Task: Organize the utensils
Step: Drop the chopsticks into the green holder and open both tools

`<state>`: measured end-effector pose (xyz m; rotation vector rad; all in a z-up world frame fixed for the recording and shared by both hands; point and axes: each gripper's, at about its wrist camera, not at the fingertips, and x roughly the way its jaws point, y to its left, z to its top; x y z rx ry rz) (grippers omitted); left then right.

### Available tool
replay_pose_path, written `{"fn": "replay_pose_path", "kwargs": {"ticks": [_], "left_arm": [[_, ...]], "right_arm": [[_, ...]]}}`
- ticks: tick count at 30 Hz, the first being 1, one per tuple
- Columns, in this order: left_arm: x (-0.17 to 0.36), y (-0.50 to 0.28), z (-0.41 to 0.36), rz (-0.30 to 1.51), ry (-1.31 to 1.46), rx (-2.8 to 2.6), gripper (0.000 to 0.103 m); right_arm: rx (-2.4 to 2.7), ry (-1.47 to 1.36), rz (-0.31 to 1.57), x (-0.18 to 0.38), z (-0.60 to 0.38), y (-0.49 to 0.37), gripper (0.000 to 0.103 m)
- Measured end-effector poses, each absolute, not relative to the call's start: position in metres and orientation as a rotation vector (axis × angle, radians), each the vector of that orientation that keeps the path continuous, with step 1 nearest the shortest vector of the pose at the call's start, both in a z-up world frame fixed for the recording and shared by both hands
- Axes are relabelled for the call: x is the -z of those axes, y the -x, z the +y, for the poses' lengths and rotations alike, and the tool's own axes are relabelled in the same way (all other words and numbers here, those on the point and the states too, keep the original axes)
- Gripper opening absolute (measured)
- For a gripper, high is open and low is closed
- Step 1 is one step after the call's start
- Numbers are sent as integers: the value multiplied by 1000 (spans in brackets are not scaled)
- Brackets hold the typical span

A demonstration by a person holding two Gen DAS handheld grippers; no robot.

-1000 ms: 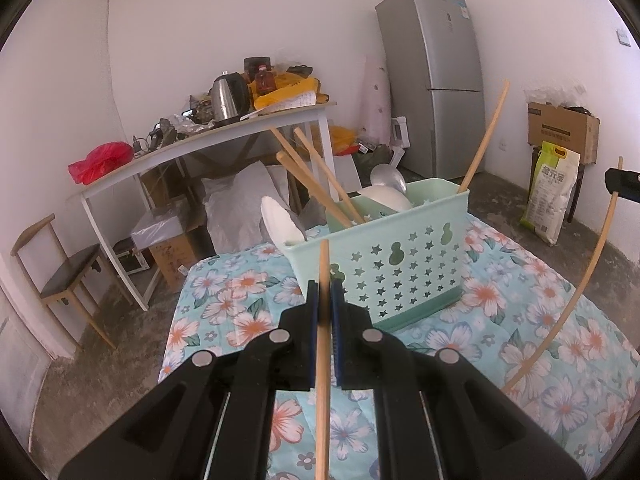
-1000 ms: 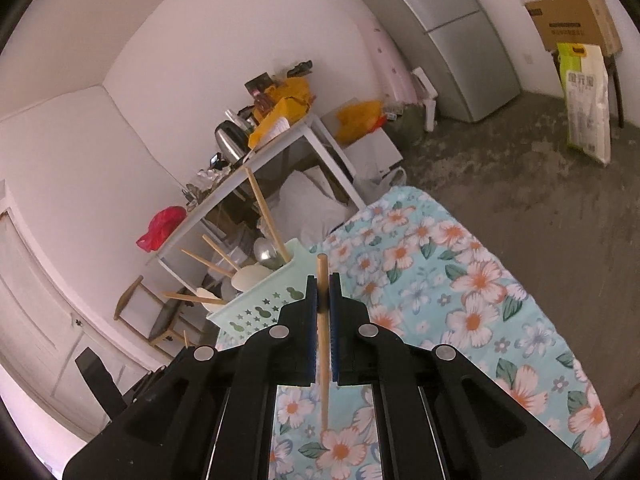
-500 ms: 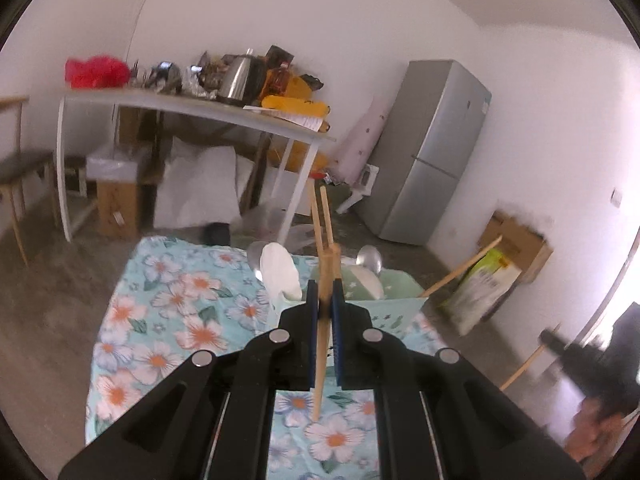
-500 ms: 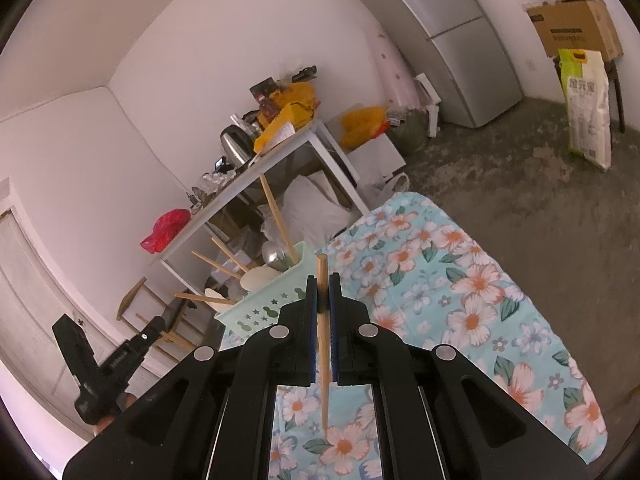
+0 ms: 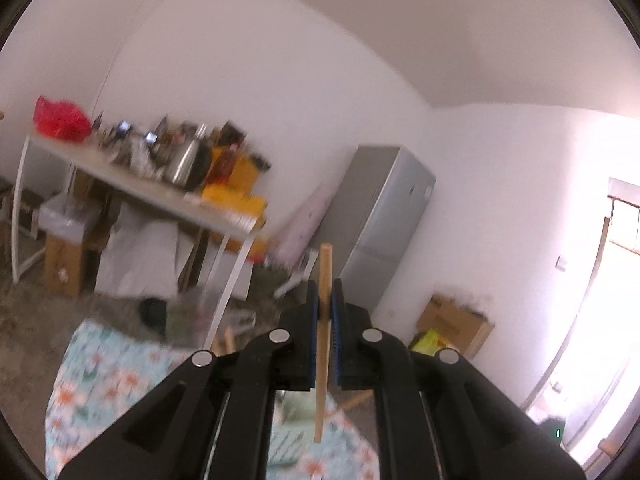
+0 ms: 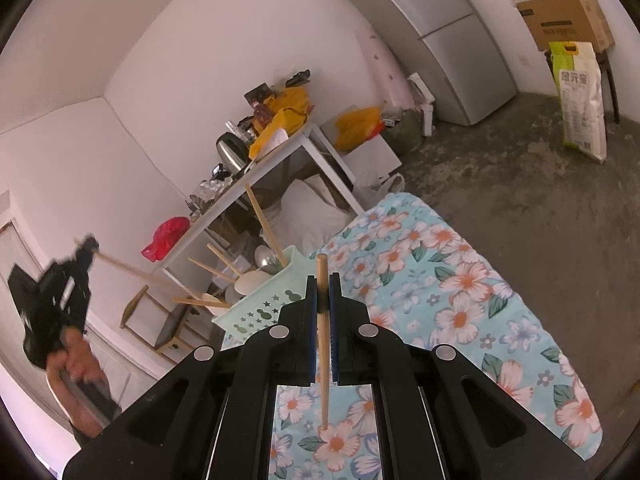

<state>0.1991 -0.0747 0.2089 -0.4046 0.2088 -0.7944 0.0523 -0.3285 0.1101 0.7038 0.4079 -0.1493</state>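
The left gripper (image 5: pixel 325 308) has been lifted and rolled since the earlier frame, so the mint utensil basket (image 6: pixel 276 300) is being lost beneath it. A wooden chopstick (image 5: pixel 322 344) is being pinched there; another chopstick (image 6: pixel 322 340) is being pinched upright by the right gripper (image 6: pixel 322 300), beside the basket near the floral tablecloth's (image 6: pixel 460 292) edge. No writing is being shown legibly.

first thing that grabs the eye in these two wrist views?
Each black two-finger gripper is clamped on a thin wooden chopstick: left gripper, right gripper, sticks upright between blue pads. In the right view, a mint-green perforated plastic basket bristling with utensils sits at the far-left edge of the turquoise floral tablecloth.
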Motion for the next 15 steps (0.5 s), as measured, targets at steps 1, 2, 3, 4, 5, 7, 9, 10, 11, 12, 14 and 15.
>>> {"fn": "replay_pose_path", "kwargs": {"ticks": [1,2,3,4,5,7,9,10,11,12,14,15], "left_arm": [[-212,-203,-84,182,401,785,5],[-213,-206,-90,170,396,775,5],[-212,-210,-95,163,390,767,5],[-210,-215,-103,157,377,751,5],[-205,-221,-111,158,370,743,5],[-194,-232,-125,190,357,729,5],[-181,-239,-134,207,348,724,5],[-171,-242,-140,221,335,717,5],[-164,-245,-142,237,328,715,6],[-156,-247,-145,272,328,720,6],[-145,-246,-146,306,327,726,7],[-141,-243,-145,313,323,733,7]], "right_arm": [[147,-708,407,-110,-329,-52,4],[146,-711,406,-109,-330,-52,4],[144,-713,406,-109,-330,-51,4],[144,-715,405,-109,-331,-51,4],[144,-715,406,-109,-331,-51,4],[143,-715,407,-109,-331,-51,4],[142,-715,407,-108,-331,-51,4],[142,-714,409,-108,-331,-51,4],[143,-713,409,-108,-331,-51,4],[143,-712,410,-108,-332,-51,4],[144,-707,410,-109,-333,-50,4],[145,-704,409,-109,-333,-50,4]]}}
